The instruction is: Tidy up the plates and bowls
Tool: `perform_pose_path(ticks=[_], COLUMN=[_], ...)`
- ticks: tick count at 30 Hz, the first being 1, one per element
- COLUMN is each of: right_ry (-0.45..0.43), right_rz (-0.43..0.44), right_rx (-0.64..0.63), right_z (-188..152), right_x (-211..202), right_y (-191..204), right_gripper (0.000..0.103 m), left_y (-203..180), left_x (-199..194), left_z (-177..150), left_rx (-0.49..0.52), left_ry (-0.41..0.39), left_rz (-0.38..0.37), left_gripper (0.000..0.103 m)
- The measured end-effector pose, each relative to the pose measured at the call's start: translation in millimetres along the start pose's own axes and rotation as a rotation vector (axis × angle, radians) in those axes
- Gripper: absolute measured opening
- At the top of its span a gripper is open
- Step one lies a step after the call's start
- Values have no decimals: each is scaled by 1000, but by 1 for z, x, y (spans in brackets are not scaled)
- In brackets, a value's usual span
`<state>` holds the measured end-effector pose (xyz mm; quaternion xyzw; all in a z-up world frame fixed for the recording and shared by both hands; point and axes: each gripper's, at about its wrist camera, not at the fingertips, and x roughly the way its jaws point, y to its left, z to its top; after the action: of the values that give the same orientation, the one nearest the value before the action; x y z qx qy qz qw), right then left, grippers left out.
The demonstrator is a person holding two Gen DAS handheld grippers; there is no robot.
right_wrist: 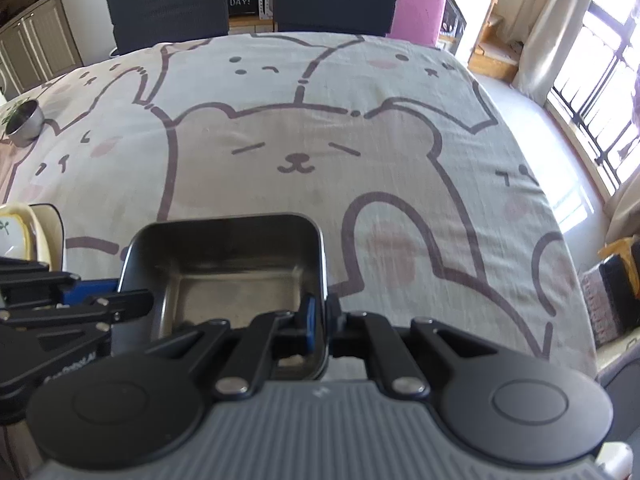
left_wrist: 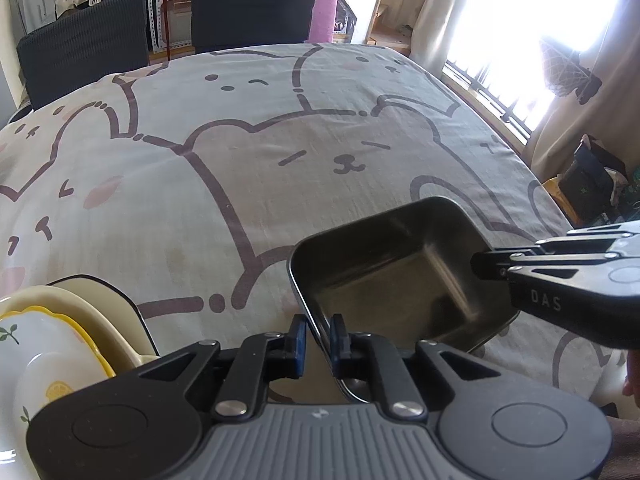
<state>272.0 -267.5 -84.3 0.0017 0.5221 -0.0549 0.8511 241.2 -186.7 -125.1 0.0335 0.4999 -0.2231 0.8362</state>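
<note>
Tray (left_wrist: 392, 276) — stiff, light, slick metal, hovering over the tabletop (left_wrist: 240, 168).
Left tongs (left_wrist: 319, 338) and right tongs (right_wrist: 319, 320) each clamp an opposite rim — thin walls suit pinching best.

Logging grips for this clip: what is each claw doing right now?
Left claw: shut on the metal tray rim.
Right claw: shut on the tray's opposite wall.

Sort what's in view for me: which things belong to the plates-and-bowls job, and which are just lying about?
Job:
- metal tray, rim gripped by left gripper and right gripper
- stacked ceramic dishes

Lying about:
- small steel cup
- bear tablecloth
- chairs
</note>
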Motion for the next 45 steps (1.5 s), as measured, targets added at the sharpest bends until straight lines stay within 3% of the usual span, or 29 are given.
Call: perform_pose_path(ticks=[16, 43, 45], right_ry=[76, 76, 71], right_rz=[14, 67, 80], right_rx=[43, 89, 90], right_z=[2, -2, -2], right_x=[23, 17, 13], right_y=[-10, -18, -18], right_gripper=[8, 13, 19], left_y=[1, -4, -4], left_x=[0, -3, -5], left_z=[0, -4, -4], left_rx=[13, 36, 36], left_ry=[5, 48, 48], left_rz=[-29, -37, -40], left_gripper=[17, 19, 21])
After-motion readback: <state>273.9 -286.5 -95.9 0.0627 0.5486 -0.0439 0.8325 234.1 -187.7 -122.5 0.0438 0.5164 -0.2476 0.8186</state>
